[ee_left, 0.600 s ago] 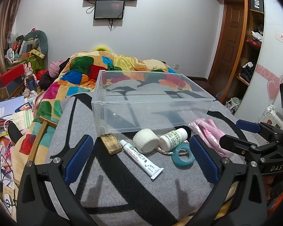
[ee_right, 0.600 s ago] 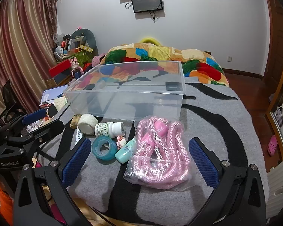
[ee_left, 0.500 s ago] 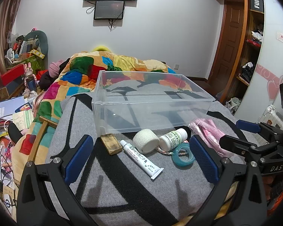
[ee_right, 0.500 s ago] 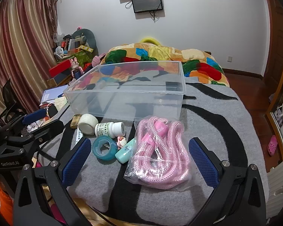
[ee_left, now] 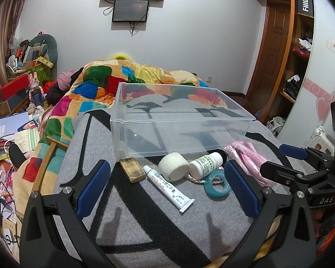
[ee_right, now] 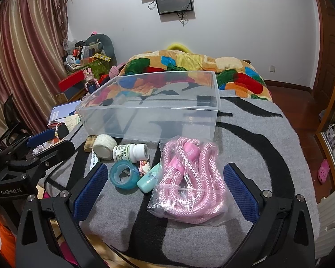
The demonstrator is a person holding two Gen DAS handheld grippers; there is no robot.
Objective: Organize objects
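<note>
A clear plastic bin [ee_left: 181,120] stands empty on the grey striped blanket; it also shows in the right wrist view [ee_right: 149,111]. In front of it lie a tan block [ee_left: 132,170], a white tube [ee_left: 168,187], a gauze roll [ee_left: 173,170], a white pill bottle [ee_left: 206,164], a teal tape ring [ee_left: 217,185] and a bagged pink rope [ee_right: 189,178]. A small teal bottle [ee_right: 147,179] lies beside the rope. My left gripper [ee_left: 167,189] is open above the tube. My right gripper [ee_right: 165,189] is open around the rope bag's near end.
A colourful quilt [ee_left: 131,78] lies behind the bin. A wooden stick [ee_left: 45,160] rests at the bed's left edge, with cluttered papers on the floor [ee_left: 9,134]. A wardrobe and door [ee_left: 277,55] stand at the right.
</note>
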